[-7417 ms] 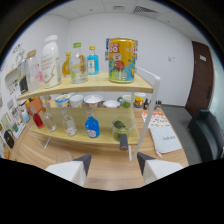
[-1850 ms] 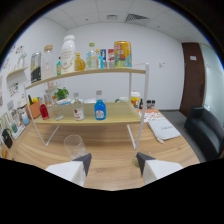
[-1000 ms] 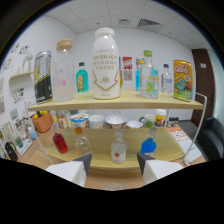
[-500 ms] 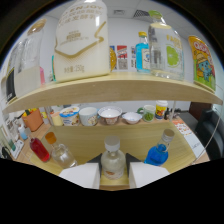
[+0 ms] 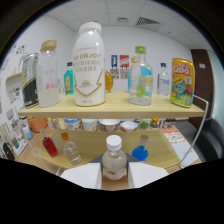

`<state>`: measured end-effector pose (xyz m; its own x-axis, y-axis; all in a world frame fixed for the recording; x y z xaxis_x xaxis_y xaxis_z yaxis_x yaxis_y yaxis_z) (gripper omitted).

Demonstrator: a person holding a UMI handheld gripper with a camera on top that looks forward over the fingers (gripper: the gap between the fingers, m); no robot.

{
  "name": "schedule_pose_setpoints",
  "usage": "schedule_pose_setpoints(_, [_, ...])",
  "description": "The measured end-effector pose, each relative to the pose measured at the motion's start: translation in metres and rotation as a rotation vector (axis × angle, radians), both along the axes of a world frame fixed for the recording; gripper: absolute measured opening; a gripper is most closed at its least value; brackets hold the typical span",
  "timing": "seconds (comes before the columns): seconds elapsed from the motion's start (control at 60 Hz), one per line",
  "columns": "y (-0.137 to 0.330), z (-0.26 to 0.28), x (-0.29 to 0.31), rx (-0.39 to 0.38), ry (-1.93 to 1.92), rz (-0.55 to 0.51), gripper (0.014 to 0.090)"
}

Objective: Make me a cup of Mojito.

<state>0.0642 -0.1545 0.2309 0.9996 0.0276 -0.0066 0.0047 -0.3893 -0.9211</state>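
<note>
A small clear bottle [image 5: 114, 161] with a white cap and pale liquid stands upright between my fingers. My gripper [image 5: 115, 176] is shut on it, with the white fingers [image 5: 82, 176] pressed against its sides. Behind it is the lower wooden shelf [image 5: 165, 159], where a blue bottle [image 5: 140, 150], a clear bottle with an orange cap [image 5: 70, 150] and a red bottle [image 5: 49, 145] stand.
The top shelf [image 5: 117, 111] carries a big white bottle [image 5: 89, 65], a clear green-capped bottle [image 5: 140, 77], a yellow can [image 5: 181, 82], a tan-lidded jar [image 5: 48, 75] and a dark can [image 5: 30, 80]. White bowls [image 5: 107, 124] line the back of the lower shelf.
My fingers closed around the white-capped bottle on the lower shelf. Since half a second ago the view has drawn back from the rack with the bottle still between them.
</note>
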Motion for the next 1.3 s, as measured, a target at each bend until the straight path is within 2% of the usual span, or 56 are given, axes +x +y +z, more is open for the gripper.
schedule_pose_setpoints(0.133, [-0.033,-0.009,0.022,-0.015,-0.016,-0.02,0.0351])
schedule_pose_setpoints(0.3, [-0.063,-0.053,0.052,-0.087,-0.037,-0.062,0.0351])
schedule_pose_setpoints(0.417, [-0.073,-0.082,0.062,-0.134,-0.066,-0.069,0.035])
schedule_pose_setpoints(0.6, [-0.072,-0.087,0.074,-0.137,-0.236,-0.055,0.0349])
schedule_pose_setpoints(0.9, [-0.053,-0.057,0.082,-0.086,-1.019,0.105,0.0348])
schedule_pose_setpoints(1.1, [-0.041,-0.04,0.065,-0.035,-1.51,0.231,0.0349])
schedule_pose_setpoints(1.3, [-0.033,-0.035,0.056,-0.092,-1.913,0.312,0.035])
